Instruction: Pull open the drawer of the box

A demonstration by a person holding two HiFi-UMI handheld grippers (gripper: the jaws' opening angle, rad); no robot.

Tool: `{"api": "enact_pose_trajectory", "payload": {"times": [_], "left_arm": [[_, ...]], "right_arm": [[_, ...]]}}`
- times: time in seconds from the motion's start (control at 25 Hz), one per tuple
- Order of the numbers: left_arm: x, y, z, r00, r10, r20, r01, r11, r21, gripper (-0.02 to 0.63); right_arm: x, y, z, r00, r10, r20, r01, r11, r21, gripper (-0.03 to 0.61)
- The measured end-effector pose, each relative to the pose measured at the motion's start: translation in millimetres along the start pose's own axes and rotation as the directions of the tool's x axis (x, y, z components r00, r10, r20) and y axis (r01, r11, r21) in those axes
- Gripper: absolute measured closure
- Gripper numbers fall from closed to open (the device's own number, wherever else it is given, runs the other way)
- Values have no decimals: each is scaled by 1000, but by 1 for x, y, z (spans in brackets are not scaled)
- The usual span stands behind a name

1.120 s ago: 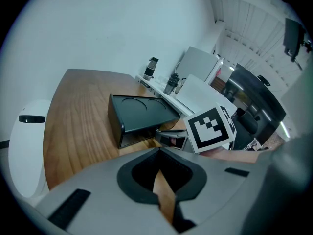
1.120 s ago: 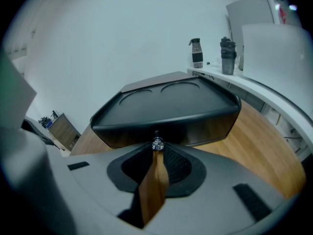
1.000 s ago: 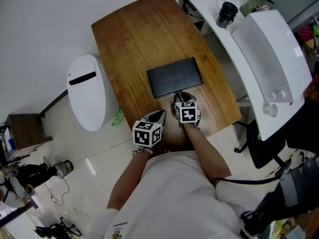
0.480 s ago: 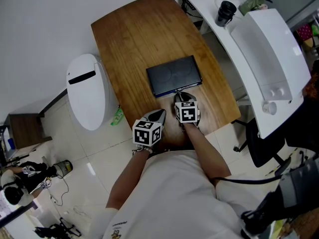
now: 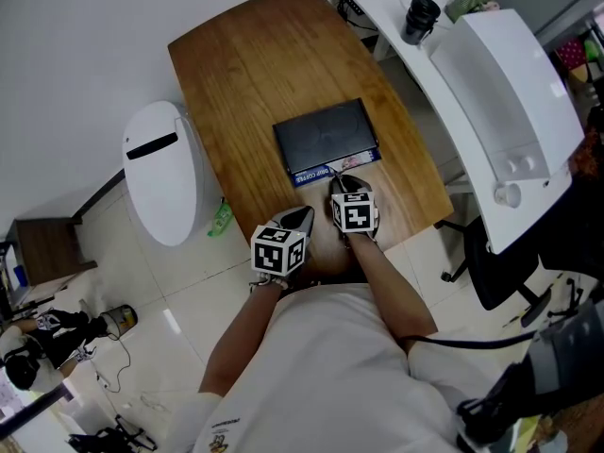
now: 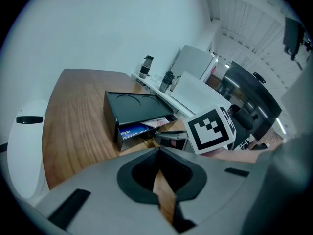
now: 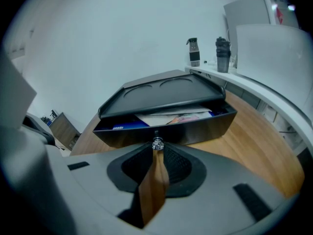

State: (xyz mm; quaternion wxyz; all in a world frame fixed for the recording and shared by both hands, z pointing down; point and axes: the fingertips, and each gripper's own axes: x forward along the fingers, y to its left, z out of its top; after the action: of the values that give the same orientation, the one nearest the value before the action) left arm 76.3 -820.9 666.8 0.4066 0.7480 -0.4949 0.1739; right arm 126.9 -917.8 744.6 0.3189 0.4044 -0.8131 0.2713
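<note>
A flat black box (image 5: 321,132) lies on the wooden table (image 5: 255,64). Its drawer (image 5: 336,169) stands partly out toward me, showing a blue packet and papers inside (image 7: 168,117). My right gripper (image 5: 336,182) is shut on the small shiny knob (image 7: 157,144) at the middle of the drawer front (image 7: 195,129). My left gripper (image 5: 304,217) hovers over the table's near edge, left of the right one, shut with nothing in it. In the left gripper view the box (image 6: 139,106) and the right gripper (image 6: 168,138) sit ahead of my left gripper (image 6: 158,155).
A white rounded bin (image 5: 160,173) stands on the floor left of the table, with a green item (image 5: 222,220) by it. A white desk (image 5: 415,55) with dark bottles (image 5: 418,15) and a large white panel (image 5: 510,102) runs along the right. A black chair (image 5: 500,272) is near right.
The drawer has slid out of the box toward me, and the blue packet and papers inside now show. My right gripper stays on the knob; the left has not moved.
</note>
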Motion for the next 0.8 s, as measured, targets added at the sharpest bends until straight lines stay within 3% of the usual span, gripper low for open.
{"api": "enact_pose_trajectory", "payload": {"times": [0.8], "left_arm": [[-15,-10,-23,1000,-15,-18,15,1000,14,612]], "right_arm": [[-18,2,-30,1000,-27,-12,28,999,38,520]]}}
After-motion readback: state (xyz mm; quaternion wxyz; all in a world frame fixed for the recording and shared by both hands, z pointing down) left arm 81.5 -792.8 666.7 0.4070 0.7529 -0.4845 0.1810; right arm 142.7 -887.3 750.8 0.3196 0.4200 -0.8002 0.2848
